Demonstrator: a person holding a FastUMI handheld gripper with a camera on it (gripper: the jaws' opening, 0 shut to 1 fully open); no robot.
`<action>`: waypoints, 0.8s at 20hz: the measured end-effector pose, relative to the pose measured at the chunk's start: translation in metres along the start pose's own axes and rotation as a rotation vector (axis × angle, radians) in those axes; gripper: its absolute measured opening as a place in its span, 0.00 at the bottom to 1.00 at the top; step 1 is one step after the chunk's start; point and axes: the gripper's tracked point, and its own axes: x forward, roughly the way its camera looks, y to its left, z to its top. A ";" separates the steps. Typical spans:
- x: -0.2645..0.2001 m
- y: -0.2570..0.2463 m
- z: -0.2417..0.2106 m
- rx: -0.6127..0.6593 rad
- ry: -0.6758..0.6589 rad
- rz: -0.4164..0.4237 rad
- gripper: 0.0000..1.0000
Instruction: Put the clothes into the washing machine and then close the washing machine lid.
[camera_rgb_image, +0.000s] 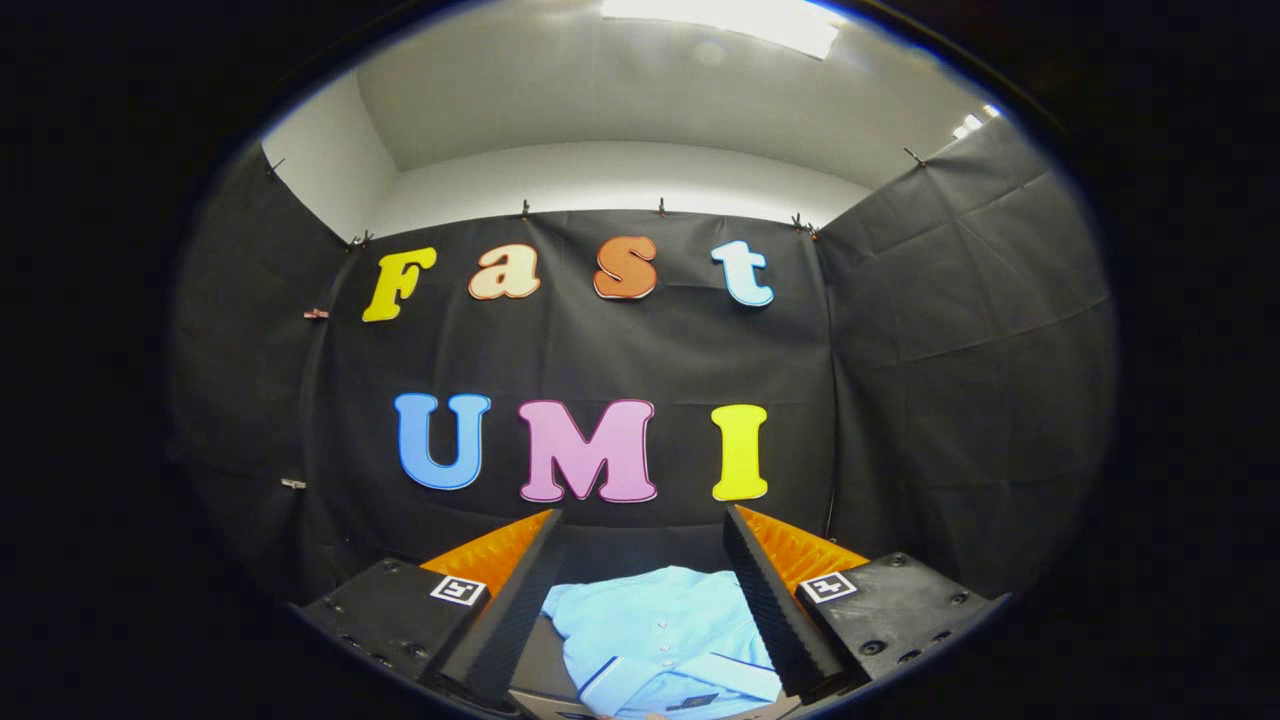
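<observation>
A light blue button-up shirt (660, 630) of thin woven cloth lies folded flat at the bottom centre of the frame. A row of small pale buttons runs down its middle. A cuff or collar piece edged with a dark blue line is folded across its lower part, with a small dark tag near the bottom edge.

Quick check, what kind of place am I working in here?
Likely a recording booth indoors: black cloth walls clipped up, a white ceiling with a light panel. A light blue shirt lies between the open gripper fingers.
</observation>
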 end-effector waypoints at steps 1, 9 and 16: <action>0.012 -0.005 -0.005 -0.001 0.022 -0.015 0.98; 0.091 -0.016 -0.055 -0.008 0.194 -0.028 0.98; 0.147 -0.017 -0.124 0.013 0.372 -0.027 0.98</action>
